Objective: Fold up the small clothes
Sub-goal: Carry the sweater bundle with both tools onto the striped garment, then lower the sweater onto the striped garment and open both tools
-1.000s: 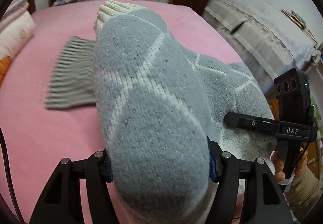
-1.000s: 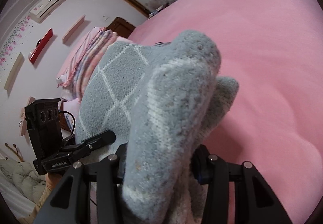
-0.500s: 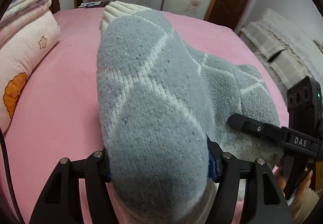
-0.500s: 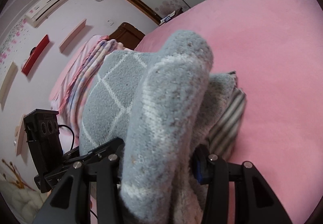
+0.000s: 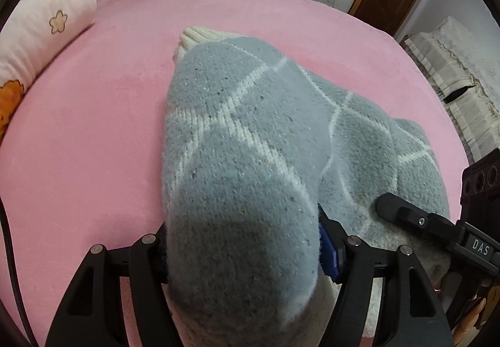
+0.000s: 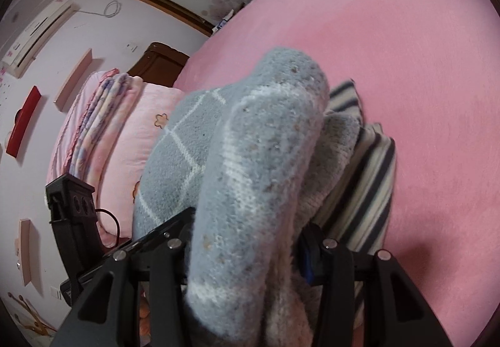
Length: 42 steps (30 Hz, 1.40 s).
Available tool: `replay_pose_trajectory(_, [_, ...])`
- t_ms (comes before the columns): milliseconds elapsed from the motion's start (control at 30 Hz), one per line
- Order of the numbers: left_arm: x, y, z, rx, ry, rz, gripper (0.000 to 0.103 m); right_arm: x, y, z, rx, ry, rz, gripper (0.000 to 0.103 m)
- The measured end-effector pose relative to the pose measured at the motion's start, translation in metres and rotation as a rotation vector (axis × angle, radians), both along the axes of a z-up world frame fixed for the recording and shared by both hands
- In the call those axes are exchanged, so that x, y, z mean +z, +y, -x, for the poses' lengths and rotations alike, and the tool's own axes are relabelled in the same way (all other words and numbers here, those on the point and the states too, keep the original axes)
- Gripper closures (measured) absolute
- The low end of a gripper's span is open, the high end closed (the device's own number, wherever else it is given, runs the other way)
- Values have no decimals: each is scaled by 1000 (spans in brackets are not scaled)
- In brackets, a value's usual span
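Left wrist view: my left tool (image 5: 242,248) has the grey diamond-patterned sock (image 5: 237,140) between its jaws, which have just been opening a little, pads at its sides. The sock drapes over the pink bed (image 5: 93,128), cream cuff (image 5: 200,34) at the far end, pillow (image 5: 40,22) left of it. Right wrist view: my right tool (image 6: 247,248) clamps the same sock (image 6: 256,165), just above a striped garment (image 6: 362,178) on the bed (image 6: 406,50).

A bed (image 5: 103,134) covered by a pink sheet is seen. At its head a pink flower-printed pillow (image 5: 40,25) is laid, with folded bedding (image 6: 97,115) stacked on it. A striped garment (image 6: 365,187) is spread on the sheet.
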<state>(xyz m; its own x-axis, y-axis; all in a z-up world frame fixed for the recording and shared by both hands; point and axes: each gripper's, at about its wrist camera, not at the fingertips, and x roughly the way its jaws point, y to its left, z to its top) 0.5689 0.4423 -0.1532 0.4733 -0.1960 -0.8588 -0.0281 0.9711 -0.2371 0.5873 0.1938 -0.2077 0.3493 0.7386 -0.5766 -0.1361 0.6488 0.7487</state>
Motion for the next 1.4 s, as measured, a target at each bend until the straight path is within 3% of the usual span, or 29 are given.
replay_pose_trajectory(133, [-1, 5, -7, -6, 12, 6, 33, 1, -2, -3, 7, 19, -17, 57])
replay_pose_trajectory(233, [-8, 16, -12, 2, 22, -3, 25, 5, 2, -3, 14, 16, -1, 56])
replay_pose_trajectory(367, [-19, 27, -13, 71, 1, -102, 0, 1, 4, 2, 30, 0, 66, 53])
replay_pose_trajectory(467, [-20, 29, -8, 76, -37, -114, 0, 6, 10, 10, 61, -65, 177, 46])
replay_pose_trajectory(633, [-14, 25, 7, 85, -120, -216, 0, 22, 3, 29, 89, -164, 302, 38])
replay_pose_trajectory(867, [12, 4, 40, 228, -240, -435, 0, 50, -31, 67, 78, -281, 438, 34])
replay_pose_trajectory(1033, [32, -7, 72, 276, -259, -387, 0, 66, -46, 90, 59, -288, 550, 34])
replay_pose_trajectory(1100, [45, -31, 95, 284, -263, -386, 0, 75, -55, 104, 53, -287, 566, 34])
replay_pose_trajectory(1233, [81, -66, 148, 269, -306, -373, 0, 102, -73, 137, 28, -309, 589, 34])
replay_pose_trajectory(1400, [114, -107, 207, 190, -302, -325, 0, 141, -106, 197, -19, -333, 587, 34])
